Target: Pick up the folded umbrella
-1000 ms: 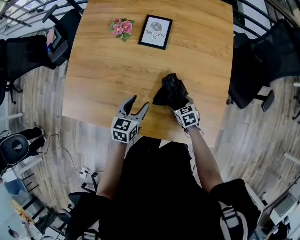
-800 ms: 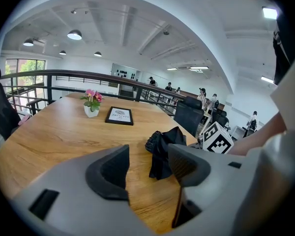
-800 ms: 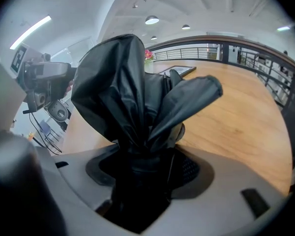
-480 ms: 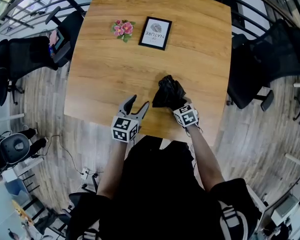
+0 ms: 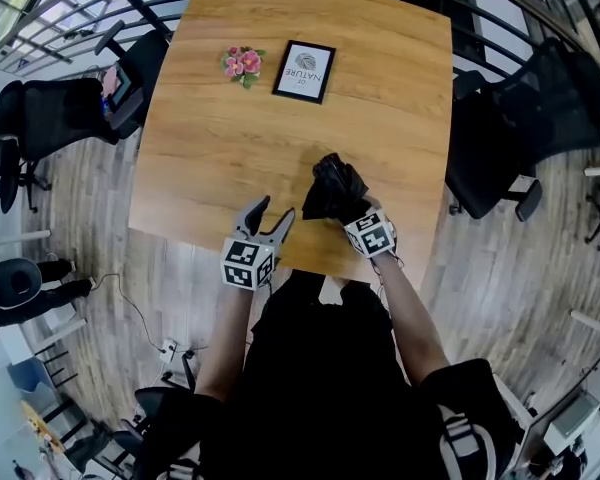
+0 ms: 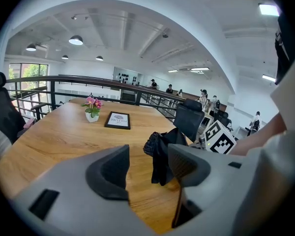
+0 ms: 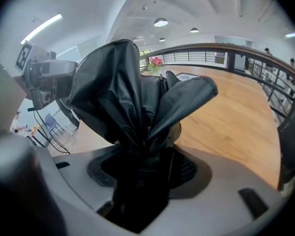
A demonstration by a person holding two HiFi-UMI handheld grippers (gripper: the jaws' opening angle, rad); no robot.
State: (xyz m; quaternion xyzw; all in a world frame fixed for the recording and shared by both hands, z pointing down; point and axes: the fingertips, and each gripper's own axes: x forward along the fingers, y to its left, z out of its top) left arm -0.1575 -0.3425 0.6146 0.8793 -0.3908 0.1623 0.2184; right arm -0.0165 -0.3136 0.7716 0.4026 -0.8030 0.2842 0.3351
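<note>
Across most of the head view spreads the wooden surface, with black office chairs on either side. Near its front edge, the black folded umbrella sits bunched in the right claw. That claw's jaws have just been closing and clamp the umbrella's lower end, the fabric flaring out beyond them. Just beside it, the left claw hangs with its jaws apart and nothing between them. Toward the far side stand a framed print and a small pot of pink flowers.

Jaws of left tool apart, black folded umbrella beyond them, wooden table, potted flowers
</note>
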